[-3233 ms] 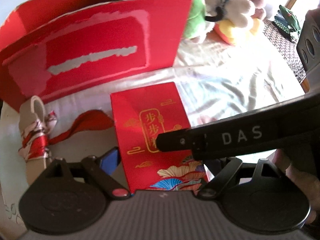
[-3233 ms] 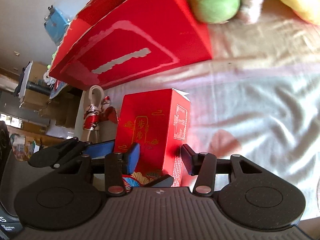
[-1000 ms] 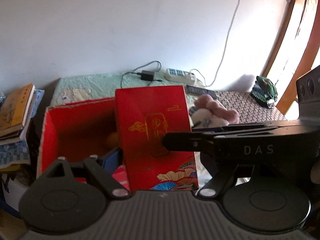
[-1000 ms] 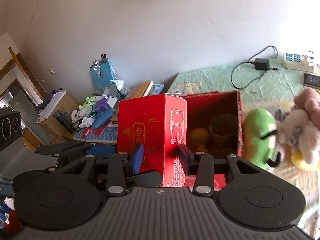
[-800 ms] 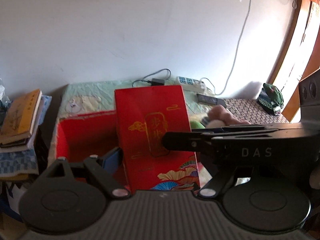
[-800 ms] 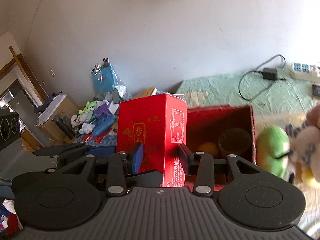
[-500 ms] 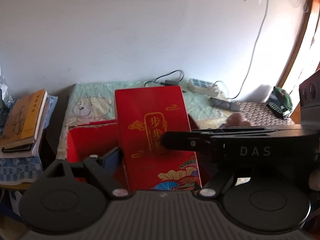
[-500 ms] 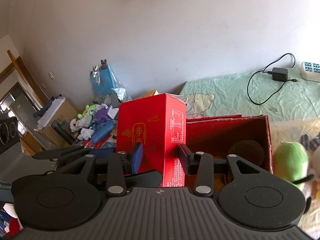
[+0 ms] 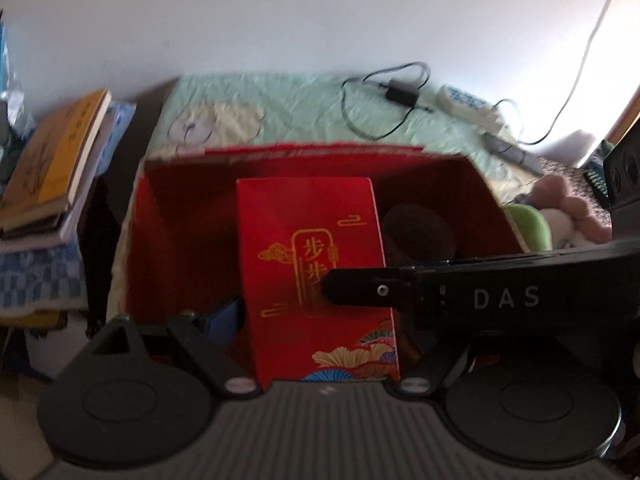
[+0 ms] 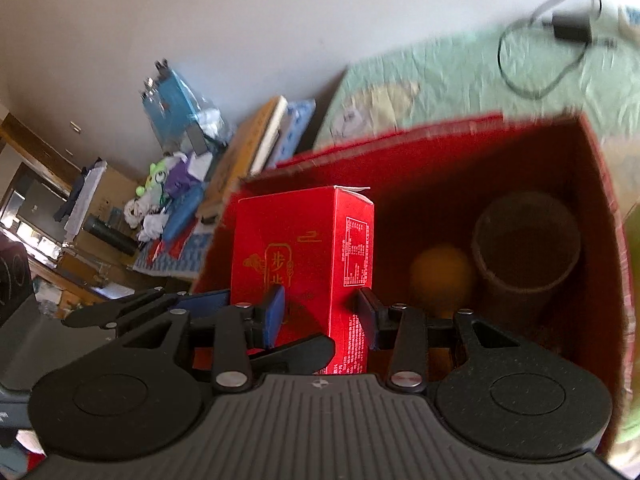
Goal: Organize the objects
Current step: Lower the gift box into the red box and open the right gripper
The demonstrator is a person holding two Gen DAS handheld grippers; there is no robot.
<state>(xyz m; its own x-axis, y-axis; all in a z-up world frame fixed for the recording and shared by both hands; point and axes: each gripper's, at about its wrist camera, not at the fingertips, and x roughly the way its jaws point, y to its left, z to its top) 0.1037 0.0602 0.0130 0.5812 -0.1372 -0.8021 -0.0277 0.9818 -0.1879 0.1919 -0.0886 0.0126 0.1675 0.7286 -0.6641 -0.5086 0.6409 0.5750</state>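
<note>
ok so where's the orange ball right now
In the right wrist view the orange ball sits inside the big red box, on its floor between the held red carton and the dark cup.

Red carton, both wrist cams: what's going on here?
A person holds the red carton with both tools at once: the right tool is clamped on its narrow sides and the left tool spans its wide face. The carton hangs upright over the open red box, at its left end. A brown cup and an orange ball already lie inside. A green plush toy sits outside, beside the box.
</note>
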